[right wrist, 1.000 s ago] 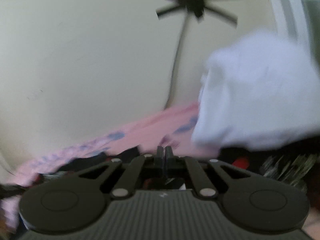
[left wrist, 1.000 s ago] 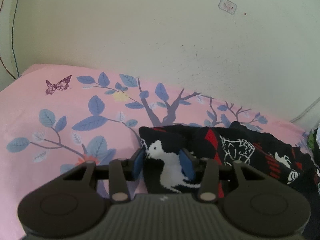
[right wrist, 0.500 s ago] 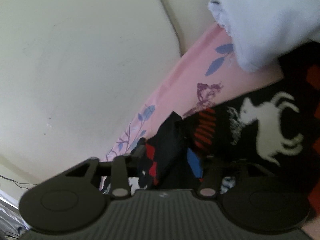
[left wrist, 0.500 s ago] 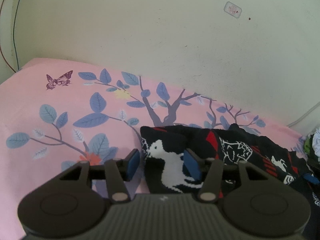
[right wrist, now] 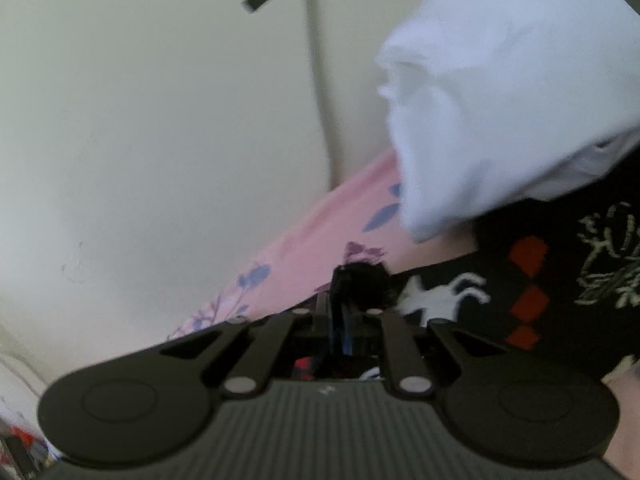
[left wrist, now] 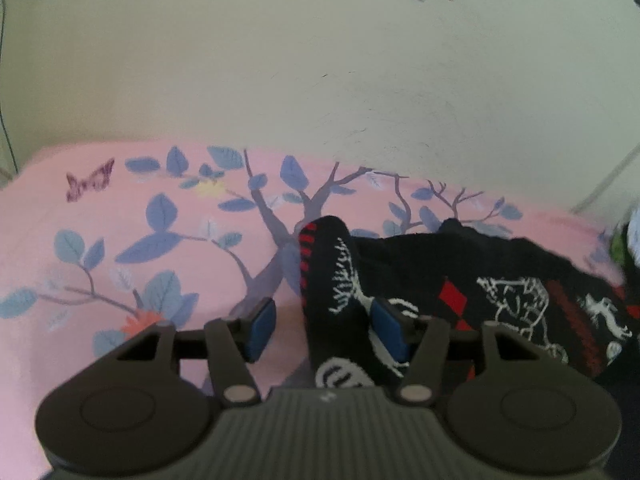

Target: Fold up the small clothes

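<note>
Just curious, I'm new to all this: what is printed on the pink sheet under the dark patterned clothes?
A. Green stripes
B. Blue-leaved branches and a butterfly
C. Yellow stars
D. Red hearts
B: the pink sheet shows blue leaves on branches and a purple butterfly left of the dark clothes.

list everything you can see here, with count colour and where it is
black knit garment with white animal and red diamond patterns: 1, black, white, red; on the sheet, one end raised between the left gripper's pads
pink bedsheet with blue leaf print: 1, pink and blue; under the garment
white cloth: 1, white; right wrist view, upper right, blurred
cream wall: 1, behind the bed
left gripper: 1, black with blue pads; jaws opening around the garment
right gripper: 1, black; jaws closing on a garment edge
</note>
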The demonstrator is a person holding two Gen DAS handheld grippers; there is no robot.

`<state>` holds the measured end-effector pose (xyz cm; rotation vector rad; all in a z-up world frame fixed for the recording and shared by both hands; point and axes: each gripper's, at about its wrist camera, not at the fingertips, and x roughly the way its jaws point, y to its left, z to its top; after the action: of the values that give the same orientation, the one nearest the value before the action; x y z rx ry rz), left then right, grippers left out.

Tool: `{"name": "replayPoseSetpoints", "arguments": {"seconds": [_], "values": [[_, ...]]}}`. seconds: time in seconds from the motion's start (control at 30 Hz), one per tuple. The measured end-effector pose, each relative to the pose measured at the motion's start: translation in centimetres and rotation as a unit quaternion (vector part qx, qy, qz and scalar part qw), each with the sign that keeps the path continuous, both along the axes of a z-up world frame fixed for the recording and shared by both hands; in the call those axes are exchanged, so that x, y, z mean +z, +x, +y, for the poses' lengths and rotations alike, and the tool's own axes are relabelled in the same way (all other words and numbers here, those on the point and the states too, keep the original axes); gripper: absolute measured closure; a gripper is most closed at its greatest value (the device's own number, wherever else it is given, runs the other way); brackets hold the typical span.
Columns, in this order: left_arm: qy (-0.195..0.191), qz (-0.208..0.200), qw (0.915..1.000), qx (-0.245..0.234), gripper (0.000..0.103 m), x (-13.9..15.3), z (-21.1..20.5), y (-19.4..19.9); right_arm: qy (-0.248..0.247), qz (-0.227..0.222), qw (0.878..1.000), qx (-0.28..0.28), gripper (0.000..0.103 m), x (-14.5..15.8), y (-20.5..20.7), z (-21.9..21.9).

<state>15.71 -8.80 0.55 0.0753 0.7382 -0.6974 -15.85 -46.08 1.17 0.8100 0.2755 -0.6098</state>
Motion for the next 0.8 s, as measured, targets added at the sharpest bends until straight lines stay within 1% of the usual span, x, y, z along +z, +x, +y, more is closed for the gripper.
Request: {"name": "replayPoseSetpoints", "arguments": {"seconds": [0.07, 0.13, 0.2, 0.23, 0.27, 0.3, 0.33, 0.37, 0.4, 0.43, 0.47, 0.5, 0.53, 0.57, 0.6, 0.63, 0.67, 0.7, 0.73, 0.77, 0.8], "values": [[0.000, -0.004, 1.0000, 0.004, 0.050, 0.1, 0.2, -0.1, -0.032, -0.006, 0.999, 0.034, 0.096, 1.6, 1.6, 1.6], [-0.009, 0.001, 0.9998, 0.017, 0.050, 0.3, 0.7, 0.3, -0.074, -0.011, 0.993, 0.093, 0.096, 3.7, 4.0, 3.8], [-0.024, 0.016, 0.9991, 0.030, 0.051, 0.3, 1.6, 1.0, -0.119, -0.013, 0.979, 0.165, 0.096, 5.5, 6.3, 6.7], [-0.033, 0.027, 0.9986, 0.033, 0.051, 0.2, 2.1, 1.3, -0.136, -0.016, 0.969, 0.207, 0.095, 6.1, 7.7, 8.3], [-0.043, 0.039, 0.9977, 0.034, 0.051, 0.1, 2.4, 1.8, -0.142, -0.018, 0.955, 0.258, 0.094, 6.4, 9.2, 10.1], [-0.050, 0.048, 0.9970, 0.035, 0.051, 0.1, 2.7, 2.0, -0.137, -0.012, 0.941, 0.308, 0.087, 6.3, 10.6, 11.5], [-0.054, 0.053, 0.9965, 0.036, 0.051, 0.1, 3.0, 2.1, -0.128, 0.007, 0.927, 0.353, 0.074, 5.9, 12.2, 12.9], [-0.057, 0.052, 0.9963, 0.038, 0.051, 0.3, 3.2, 2.0, -0.125, 0.029, 0.916, 0.380, 0.067, 5.3, 13.4, 14.2], [-0.059, 0.049, 0.9962, 0.041, 0.051, 0.6, 3.5, 1.9, -0.132, 0.042, 0.912, 0.386, 0.052, 5.0, 14.0, 14.9], [-0.061, 0.042, 0.9962, 0.045, 0.051, 0.9, 3.8, 1.7, -0.144, 0.037, 0.911, 0.384, 0.049, 4.8, 13.9, 15.0], [-0.067, 0.033, 0.9960, 0.049, 0.051, 1.5, 4.1, 1.4, -0.149, 0.027, 0.915, 0.374, 0.049, 4.8, 13.6, 14.6], [-0.075, 0.027, 0.9954, 0.053, 0.050, 2.0, 4.5, 1.2, -0.146, 0.019, 0.922, 0.359, 0.050, 4.8, 13.0, 13.9], [-0.085, 0.023, 0.9945, 0.056, 0.050, 2.5, 4.9, 1.0, -0.138, 0.014, 0.931, 0.338, 0.053, 4.4, 13.0, 12.9], [-0.099, 0.023, 0.9933, 0.056, 0.050, 3.1, 5.2, 0.8, -0.130, 0.016, 0.940, 0.316, 0.053, 4.3, 12.4, 12.0], [-0.110, 0.023, 0.9924, 0.050, 0.050, 3.4, 5.3, 0.5, -0.123, 0.024, 0.947, 0.296, 0.052, 4.2, 12.2, 11.3], [-0.117, 0.024, 0.9920, 0.041, 0.050, 3.6, 5.3, 0.2, -0.118, 0.037, 0.952, 0.280, 0.058, 3.6, 12.4, 10.6], [-0.121, 0.024, 0.9919, 0.029, 0.050, 3.8, 5.0, -0.2, -0.108, 0.055, 0.956, 0.268, 0.062, 2.5, 13.1, 10.3], [-0.122, 0.023, 0.9922, 0.012, 0.050, 3.8, 4.6, -0.8, -0.088, 0.073, 0.957, 0.267, 0.065, 1.5, 13.2, 9.8], [-0.120, 0.023, 0.9925, -0.004, 0.050, 3.7, 4.1, -1.4, -0.059, 0.095, 0.955, 0.275, 0.065, 0.1, 13.6, 9.4], [-0.116, 0.023, 0.9926, -0.026, 0.050, 3.5, 3.4, -2.1, -0.043, 0.094, 0.952, 0.290, 0.066, -1.4, 13.2, 9.7], [-0.112, 0.024, 0.9923, -0.046, 0.050, 3.1, 2.8, -2.8, -0.063, 0.082, 0.952, 0.289, 0.067, -1.7, 12.6, 10.2]]}}
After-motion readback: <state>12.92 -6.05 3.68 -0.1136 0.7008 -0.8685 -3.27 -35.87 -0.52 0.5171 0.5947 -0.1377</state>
